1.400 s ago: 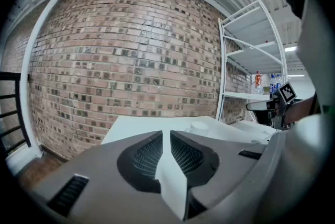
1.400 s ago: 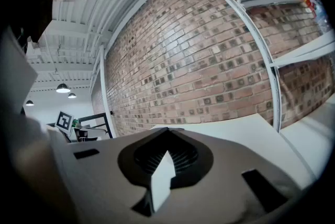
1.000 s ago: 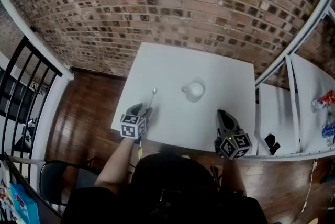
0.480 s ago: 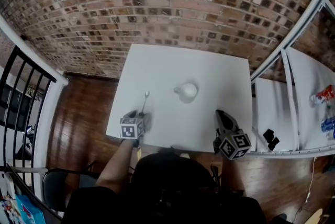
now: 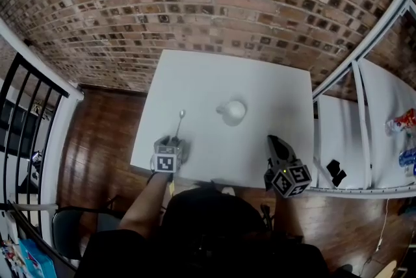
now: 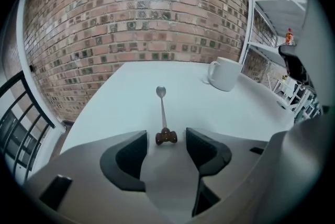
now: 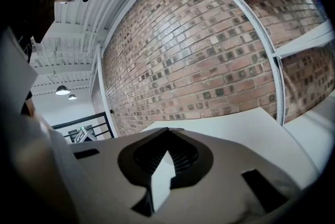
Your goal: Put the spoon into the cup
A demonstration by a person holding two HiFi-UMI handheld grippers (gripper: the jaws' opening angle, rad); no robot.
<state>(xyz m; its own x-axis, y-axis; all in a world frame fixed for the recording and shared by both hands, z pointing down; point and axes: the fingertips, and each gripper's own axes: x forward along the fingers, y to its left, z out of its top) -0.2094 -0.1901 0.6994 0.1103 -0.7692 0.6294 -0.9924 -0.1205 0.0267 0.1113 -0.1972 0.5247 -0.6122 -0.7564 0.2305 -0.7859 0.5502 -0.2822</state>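
Spoon (image 5: pixel 180 125), slim and silver-metal with a small brown knob at its handle end, lies flat on the white square table (image 5: pixel 260 85) in the head view. Its bowl points away from me, and it is well to the left of the white ceramic cup (image 5: pixel 233 112). My left gripper (image 5: pixel 173 140) sits low at the handle end, and my right gripper (image 5: pixel 273 140) waits near the table's front right edge. In the left gripper view my jaws stand wide but are closing. The brown knob (image 6: pixel 166 136) lies between them, with neither pad touching it yet, and the cup (image 6: pixel 225 73) stands upright beyond, to the right. I judge the spoon light, stiff and slick, hugging the tabletop, so I'd pinch the chunkier knob or the stem just past it. In the right gripper view those jaws are pressed together on nothing.
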